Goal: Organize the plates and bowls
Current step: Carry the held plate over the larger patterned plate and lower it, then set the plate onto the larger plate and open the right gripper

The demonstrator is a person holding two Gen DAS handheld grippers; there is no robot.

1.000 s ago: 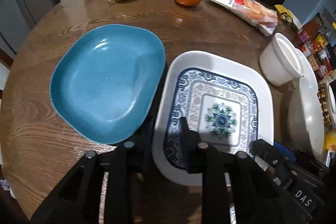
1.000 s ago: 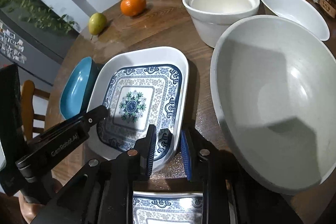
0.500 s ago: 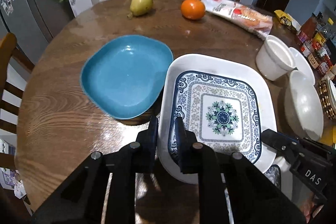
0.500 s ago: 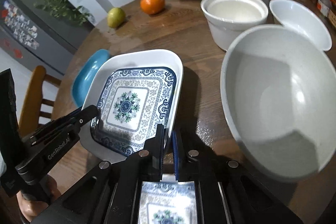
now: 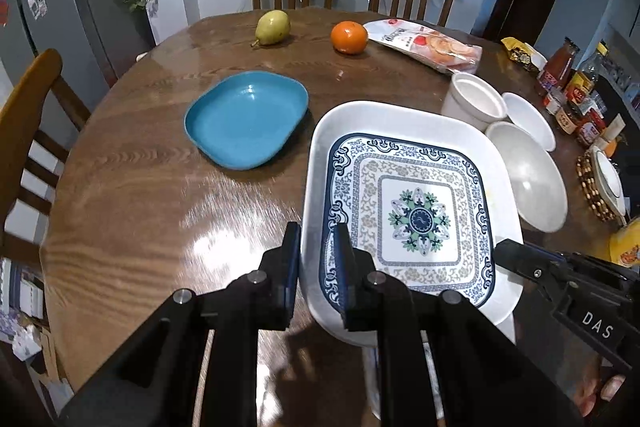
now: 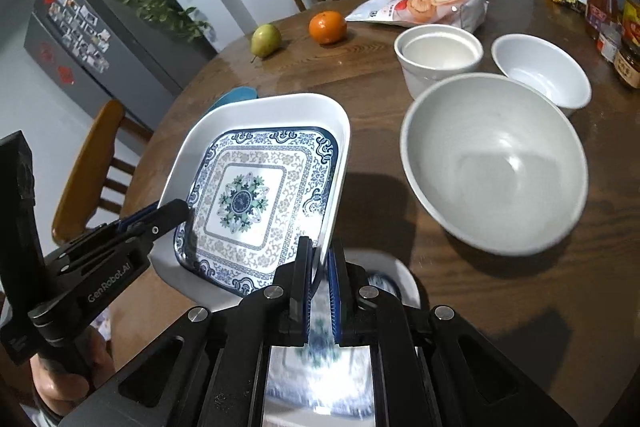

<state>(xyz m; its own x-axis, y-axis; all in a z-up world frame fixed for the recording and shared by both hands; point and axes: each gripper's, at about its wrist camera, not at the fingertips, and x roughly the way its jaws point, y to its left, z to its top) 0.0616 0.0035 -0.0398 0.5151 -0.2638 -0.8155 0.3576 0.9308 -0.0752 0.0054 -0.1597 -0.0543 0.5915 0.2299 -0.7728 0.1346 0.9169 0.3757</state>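
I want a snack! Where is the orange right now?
In the left wrist view, the orange sits on the far side of the wooden table, between the pear on its left and the snack bag on its right.

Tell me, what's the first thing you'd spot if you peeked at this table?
First you'd spot the white square plate with the blue flower pattern, gripped at its near rim by the left gripper and the right gripper. Left of it on the wooden table lies a bright blue plate. Right of it sits a big white bowl, with an orange and a pear at the far edge.
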